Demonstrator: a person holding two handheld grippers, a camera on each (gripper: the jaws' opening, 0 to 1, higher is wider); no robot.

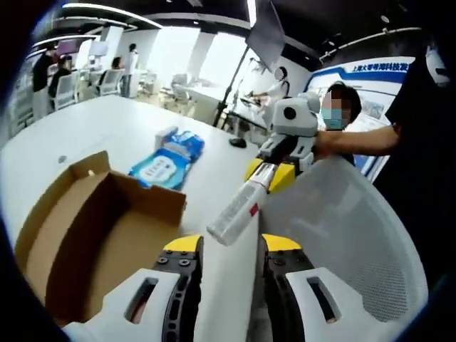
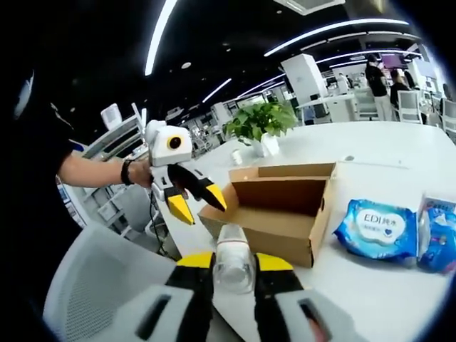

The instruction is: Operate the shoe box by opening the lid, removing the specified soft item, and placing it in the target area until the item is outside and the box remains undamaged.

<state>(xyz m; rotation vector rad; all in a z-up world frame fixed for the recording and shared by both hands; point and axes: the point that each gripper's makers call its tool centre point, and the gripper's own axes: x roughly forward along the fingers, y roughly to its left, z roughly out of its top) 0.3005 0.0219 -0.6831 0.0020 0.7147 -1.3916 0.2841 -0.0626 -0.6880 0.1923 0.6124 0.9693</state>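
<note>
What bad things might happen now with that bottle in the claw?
1. The right claw pinches the clear bottle by one end, out past the white table edge above a mesh chair; it might slip and drop.
2. Swinging it back, the long bottle might knock the open cardboard box or the blue wipes pack.

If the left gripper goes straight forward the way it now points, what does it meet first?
Most likely the clear bottle held in the right gripper: it hangs just ahead of the left gripper, across the gap of its open jaws. Depth is uncertain.
</note>
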